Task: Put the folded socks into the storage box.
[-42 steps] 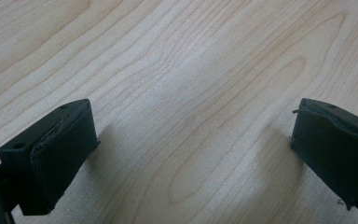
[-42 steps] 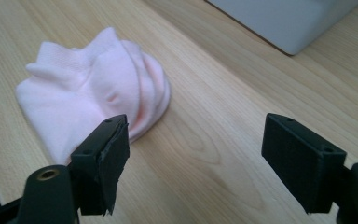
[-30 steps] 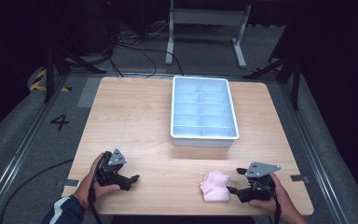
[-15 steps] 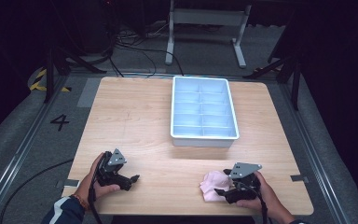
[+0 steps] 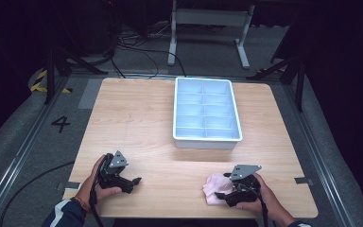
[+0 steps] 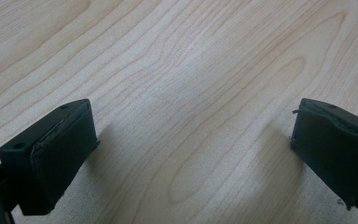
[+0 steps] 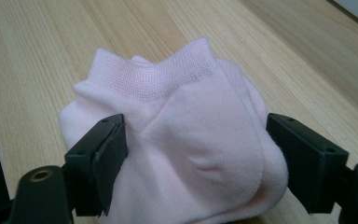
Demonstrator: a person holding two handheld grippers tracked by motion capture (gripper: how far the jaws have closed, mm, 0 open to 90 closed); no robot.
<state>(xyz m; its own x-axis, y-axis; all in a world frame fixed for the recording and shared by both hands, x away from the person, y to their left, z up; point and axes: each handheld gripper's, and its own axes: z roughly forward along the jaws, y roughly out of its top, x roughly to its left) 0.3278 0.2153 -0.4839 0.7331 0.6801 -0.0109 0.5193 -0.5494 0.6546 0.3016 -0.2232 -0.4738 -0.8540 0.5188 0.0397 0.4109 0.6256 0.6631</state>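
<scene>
Right gripper (image 7: 193, 154) had its jaws spread around the pink sock (image 7: 182, 140) at the table's (image 5: 142, 123) near edge, right of centre; a good grasp likely called for closing across the thick middle. Sock was bundled, cuff ribbed, soft. Left gripper (image 6: 191, 149) rested spread, empty.

The left gripper (image 5: 131, 181) is held low over the near left part of the table, its jaws wide apart with nothing between them. The right gripper (image 5: 221, 194) is at the near right, its jaws spread around a pink sock (image 7: 191, 140), one at each side.
</scene>
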